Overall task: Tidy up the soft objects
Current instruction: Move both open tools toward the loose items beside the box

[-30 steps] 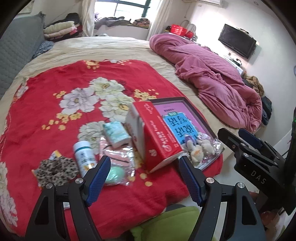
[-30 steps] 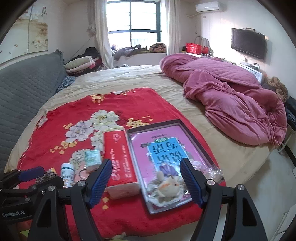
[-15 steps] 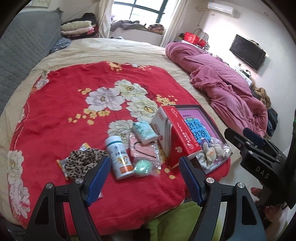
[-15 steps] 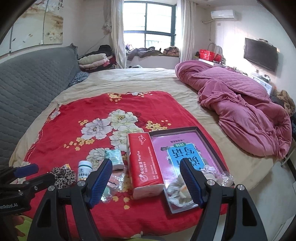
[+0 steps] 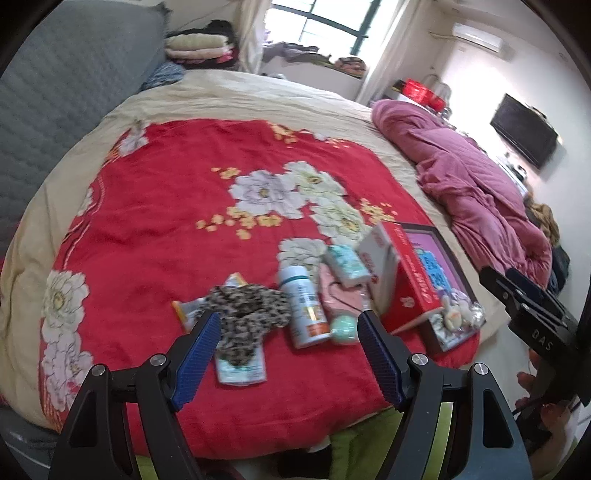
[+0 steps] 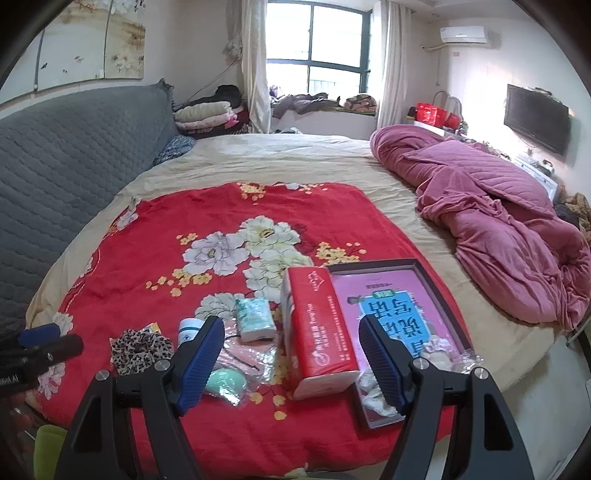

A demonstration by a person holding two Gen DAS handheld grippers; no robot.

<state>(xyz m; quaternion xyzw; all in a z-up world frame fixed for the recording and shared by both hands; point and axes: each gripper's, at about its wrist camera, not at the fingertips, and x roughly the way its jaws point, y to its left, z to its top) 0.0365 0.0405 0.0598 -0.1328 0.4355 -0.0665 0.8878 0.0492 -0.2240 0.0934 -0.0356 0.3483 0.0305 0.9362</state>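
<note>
Claws [image 5: 288, 354] [image 6: 291, 354] tilted down over bed [image 6: 295, 158], jaws apart.

A grey quilted headboard [image 6: 74, 155] runs along the left. At the far end, a window [image 6: 317, 48] with pale curtains stands above a cluttered sill. A crumpled pink quilt [image 6: 498, 229] lies on the right of the bed, below a wall-mounted television [image 6: 535, 118]. An air conditioner [image 6: 463, 34] hangs high on the far right wall.
</note>
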